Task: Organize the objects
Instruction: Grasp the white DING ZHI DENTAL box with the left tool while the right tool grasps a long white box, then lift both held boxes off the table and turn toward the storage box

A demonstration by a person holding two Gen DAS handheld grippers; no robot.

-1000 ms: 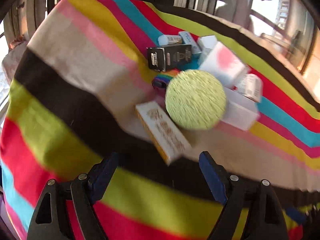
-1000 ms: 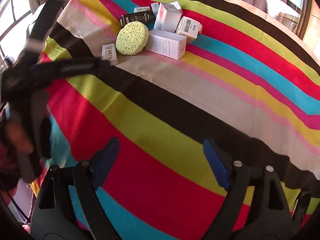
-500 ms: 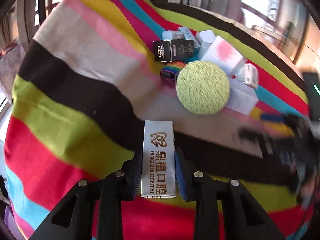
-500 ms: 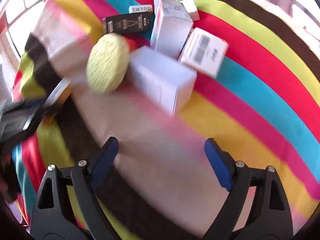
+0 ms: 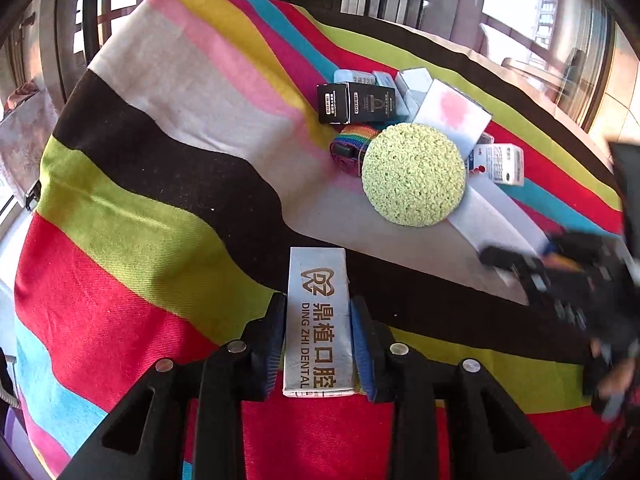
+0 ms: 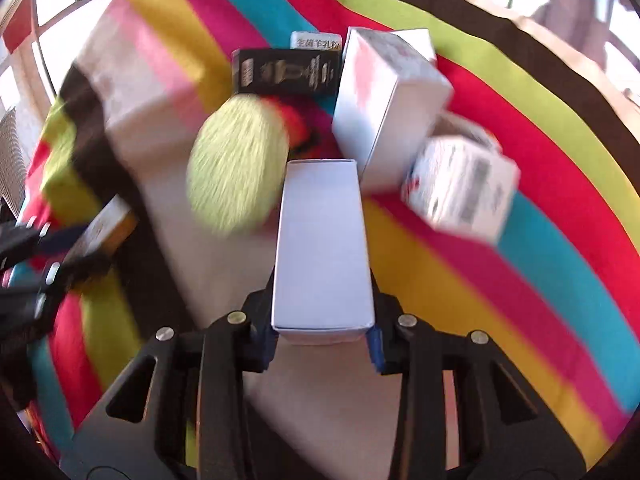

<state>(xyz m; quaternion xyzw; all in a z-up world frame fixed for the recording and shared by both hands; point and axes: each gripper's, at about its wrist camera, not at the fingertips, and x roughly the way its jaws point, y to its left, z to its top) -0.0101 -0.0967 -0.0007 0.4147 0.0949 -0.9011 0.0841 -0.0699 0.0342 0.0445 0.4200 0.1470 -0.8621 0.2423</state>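
1. Left gripper [image 5: 318, 344]: jaws clamped on the dental box [image 5: 318, 320], held over the striped cloth [image 5: 132, 184], apart from the pile.
2. Right gripper [image 6: 323, 320]: jaws clamped on the plain white box [image 6: 322, 248], whose far end lies just beside the green sponge [image 6: 238, 164].
3. Risk: pulling the white box out may topple the leaning carton [image 6: 384, 108] or roll the sponge.
4. Risk: both grips sit near the box ends, so either box may pivot.

You're working in a home, by the look of it: a striped tablecloth [image 5: 152, 184] covers the table, and tall windows [image 5: 520, 12] let in sun. Household odds lie there, a black box [image 5: 356, 103] and a green sponge [image 5: 414, 175].
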